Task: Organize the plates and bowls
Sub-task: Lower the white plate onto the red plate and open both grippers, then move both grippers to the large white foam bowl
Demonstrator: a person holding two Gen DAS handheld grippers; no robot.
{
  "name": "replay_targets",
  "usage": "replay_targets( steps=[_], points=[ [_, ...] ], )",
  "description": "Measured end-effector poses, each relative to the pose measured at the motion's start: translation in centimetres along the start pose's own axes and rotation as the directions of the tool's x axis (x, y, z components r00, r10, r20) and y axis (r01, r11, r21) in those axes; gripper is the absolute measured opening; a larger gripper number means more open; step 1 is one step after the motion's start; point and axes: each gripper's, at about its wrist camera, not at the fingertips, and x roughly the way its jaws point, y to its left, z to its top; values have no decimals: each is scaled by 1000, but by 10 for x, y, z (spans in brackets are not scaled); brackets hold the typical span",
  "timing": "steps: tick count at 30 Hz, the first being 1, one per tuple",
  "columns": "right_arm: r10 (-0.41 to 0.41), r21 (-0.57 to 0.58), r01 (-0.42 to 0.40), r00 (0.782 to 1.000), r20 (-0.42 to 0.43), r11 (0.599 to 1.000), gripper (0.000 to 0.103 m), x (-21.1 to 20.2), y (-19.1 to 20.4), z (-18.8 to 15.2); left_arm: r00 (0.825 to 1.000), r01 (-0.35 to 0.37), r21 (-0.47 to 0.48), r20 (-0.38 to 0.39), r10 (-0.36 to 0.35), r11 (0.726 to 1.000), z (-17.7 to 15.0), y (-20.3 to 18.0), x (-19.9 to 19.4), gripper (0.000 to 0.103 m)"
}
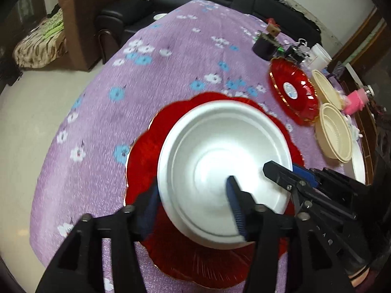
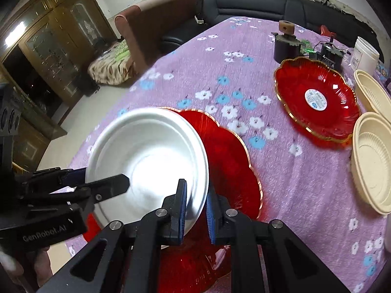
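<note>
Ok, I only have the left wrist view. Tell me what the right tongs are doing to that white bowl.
Observer: The right tongs are closed on the white bowl at its near rim, one pad inside and one outside.
Operator: Say whether the bowl sits flat on the red plate under it.
Observer: It looks tilted. The edge at the right tongs is raised above the red plate, and the outer finger sits between the two.
Operator: Report what stands off the table's left side.
Observer: A wooden cabinet with glass doors, which your frame doesn't show clearly.
</note>
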Motion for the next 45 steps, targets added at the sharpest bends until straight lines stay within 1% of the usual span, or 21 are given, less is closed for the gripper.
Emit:
replay_targets(
  steps=[3, 5, 7, 11, 14, 16, 18, 19, 21, 23, 27, 30, 33, 34, 35, 37, 39, 40, 41, 44, 45],
  points=[
    [-55, -46, 56, 998, 29, 997, 30, 0, 8, -8, 1000, 14, -21, 9, -14, 1000, -4, 0, -4, 61],
    [-80, -75, 85, 994, 69, 993, 56, -7, 11, -12, 999, 24, -25, 35, -23, 999, -7, -2, -12, 66],
    [-77, -77, 86, 991, 108, 993, 66, -19, 9, -17, 997, 21, -29, 69, -19, 999, -12, -3, -22, 71],
    [-58, -39, 65, 986, 154, 997, 67, -45, -4, -21, 991, 25, -22, 129, -22, 999, -23, -10, -45, 71],
    [-45, 19, 43, 983, 180, 999, 70, -65, -26, -34, 988, 48, 19, 146, -50, 999, -32, -32, -65, 72],
    [-33, 69, 21, 982, 184, 997, 71, -73, -45, -46, 984, 82, 101, 149, -97, 992, -40, -63, -85, 75],
    [-30, 121, 8, 983, 182, 993, 71, -81, -65, -57, 977, 119, 221, 148, -154, 968, -51, -104, -109, 80],
    [-32, 156, 3, 983, 181, 988, 71, -85, -78, -64, 973, 142, 280, 138, -186, 949, -59, -126, -121, 83],
    [-30, 235, -14, 983, 182, 972, 71, -95, -106, -79, 962, 202, 416, 85, -259, 887, -78, -177, -148, 85],
    [-29, 297, -26, 983, 179, 954, 70, -103, -130, -90, 950, 246, 534, 34, -311, 809, -101, -222, -175, 85],
    [-74, 394, -4, 981, 182, 919, 70, -126, -172, -115, 926, 257, 746, -8, -378, 614, -157, -301, -233, 89],
    [-142, 463, 43, 973, 182, 886, 70, -147, -205, -134, 916, 218, 842, -3, -401, 493, -191, -336, -260, 91],
    [-186, 518, 66, 965, 185, 853, 70, -163, -231, -151, 910, 206, 875, -7, -414, 438, -207, -347, -269, 91],
    [-208, 537, 79, 961, 184, 840, 70, -169, -240, -158, 910, 203, 874, -3, -414, 441, -206, -348, -269, 91],
    [-219, 547, 86, 959, 182, 833, 70, -171, -245, -161, 915, 196, 866, 7, -404, 460, -203, -348, -267, 91],
    [-233, 570, 92, 956, 180, 816, 70, -178, -256, -169, 916, 225, 833, -5, -400, 505, -192, -345, -265, 91],
    [-241, 583, 92, 953, 182, 807, 70, -184, -264, -173, 919, 188, 799, 61, -389, 571, -180, -339, -267, 91],
    [-245, 583, 95, 952, 184, 807, 70, -186, -265, -175, 919, 180, 788, 79, -386, 589, -177, -338, -268, 91],
    [-249, 584, 96, 950, 188, 806, 70, -187, -267, -176, 918, 185, 786, 77, -390, 591, -175, -337, -266, 91],
    [-254, 589, 90, 946, 202, 803, 70, -191, -271, -174, 927, 174, 813, 55, -371, 555, -174, -331, -252, 91],
    [-255, 592, 83, 943, 212, 801, 70, -194, -273, -174, 929, 183, 804, 46, -366, 566, -168, -326, -243, 91]
  ],
)
